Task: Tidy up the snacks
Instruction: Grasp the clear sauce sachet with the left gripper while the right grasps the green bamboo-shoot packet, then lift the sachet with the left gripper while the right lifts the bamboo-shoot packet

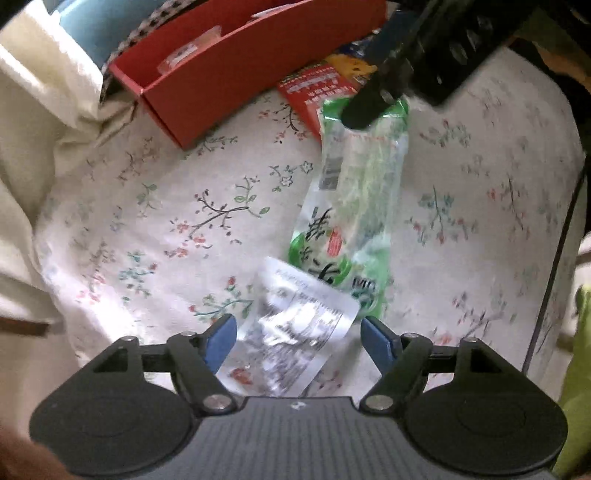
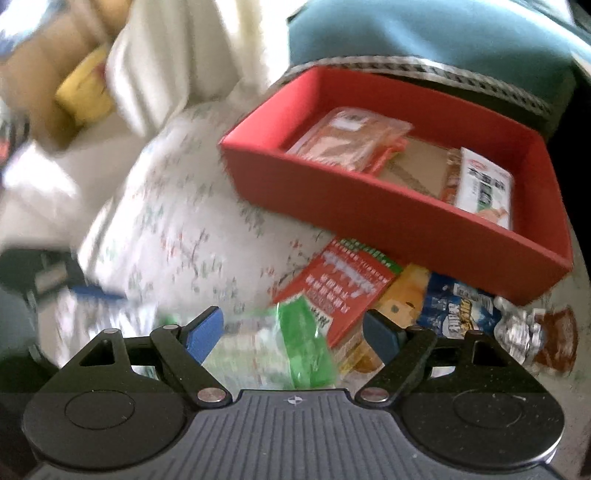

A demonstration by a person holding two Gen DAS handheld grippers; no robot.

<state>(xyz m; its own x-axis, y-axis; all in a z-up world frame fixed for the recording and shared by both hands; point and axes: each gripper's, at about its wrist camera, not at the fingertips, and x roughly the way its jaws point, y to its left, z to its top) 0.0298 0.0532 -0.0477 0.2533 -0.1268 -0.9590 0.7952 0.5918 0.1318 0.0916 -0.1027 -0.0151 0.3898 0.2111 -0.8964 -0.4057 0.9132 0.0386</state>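
Note:
My left gripper point(image 1: 299, 336) points down at the floral cloth and is open. A clear packet with black print point(image 1: 295, 332) lies between its blue pads, and they do not visibly press on it. A green-and-clear bag point(image 1: 354, 206) stretches up to one black finger point(image 1: 364, 110) of the right gripper. In the right wrist view my right gripper point(image 2: 293, 332) stands wide open over that bag's green end point(image 2: 303, 343), with gaps at both pads. The red box point(image 2: 369, 206) holds an orange packet point(image 2: 351, 136) and a white one point(image 2: 484, 188).
A red-and-green packet point(image 2: 343, 288), a yellow one point(image 2: 402, 295), a blue one point(image 2: 458, 310) and a brown-and-silver one point(image 2: 535, 336) lie along the box's near wall. A teal cushion point(image 2: 424, 33) sits behind the box. Cream cloth point(image 1: 33, 110) hangs at the left, and a dark cable point(image 1: 554, 258) runs down the right.

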